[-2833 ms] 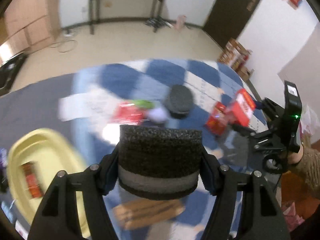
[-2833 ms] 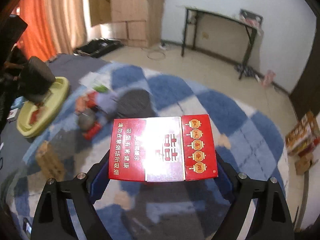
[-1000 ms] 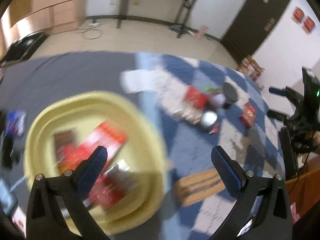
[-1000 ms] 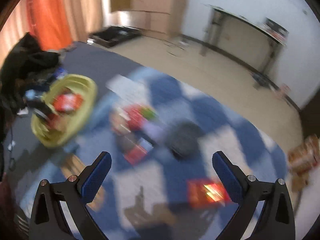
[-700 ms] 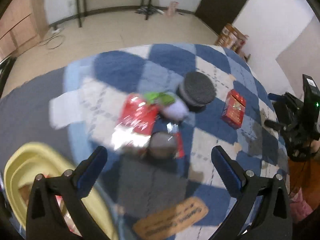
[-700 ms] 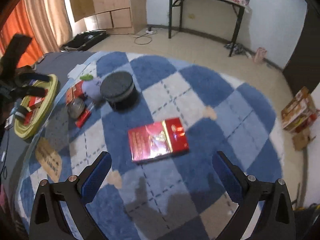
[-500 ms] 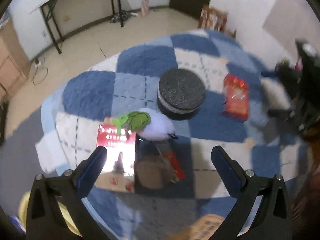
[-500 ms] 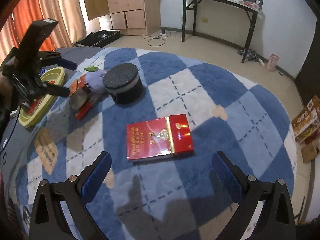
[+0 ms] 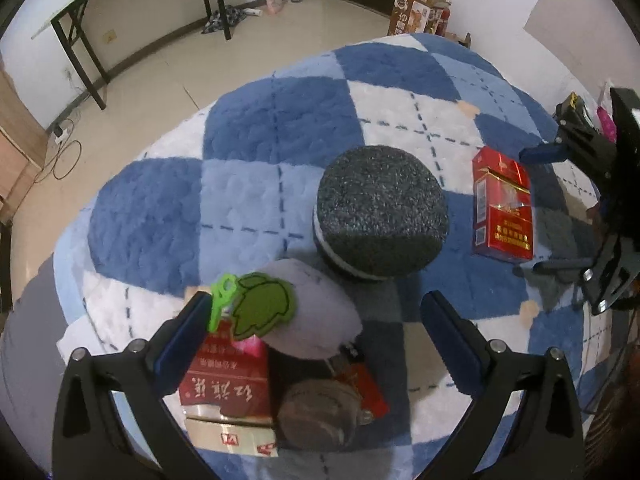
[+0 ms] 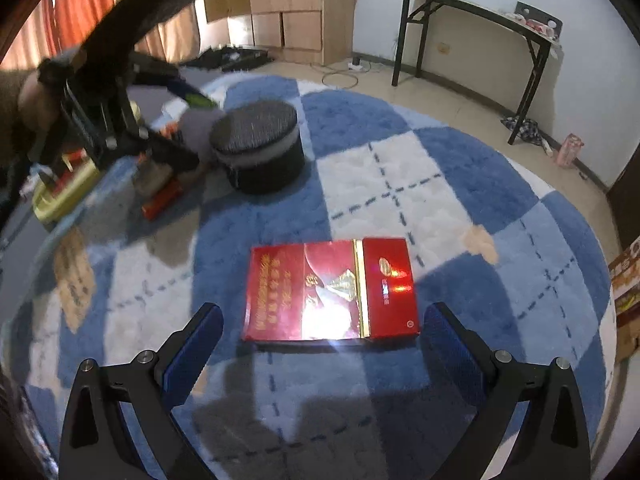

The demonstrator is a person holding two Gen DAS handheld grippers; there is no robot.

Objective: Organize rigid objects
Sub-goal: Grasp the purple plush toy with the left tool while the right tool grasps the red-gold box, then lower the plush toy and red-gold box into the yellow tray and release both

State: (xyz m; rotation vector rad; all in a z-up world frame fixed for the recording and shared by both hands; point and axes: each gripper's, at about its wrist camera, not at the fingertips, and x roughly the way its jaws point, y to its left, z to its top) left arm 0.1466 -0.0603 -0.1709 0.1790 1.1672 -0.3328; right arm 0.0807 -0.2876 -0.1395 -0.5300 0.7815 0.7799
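Left gripper moved over clutter, right gripper wide, empty

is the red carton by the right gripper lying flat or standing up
Lying flat: the red carton rests broad face up on the rug.

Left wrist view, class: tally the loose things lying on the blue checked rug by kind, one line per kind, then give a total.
Red cartons and packs: 3
Dark foam-topped round container: 1
Pale plush toy with green leaf: 1
Grey round object, kind unclear: 1
Total: 6
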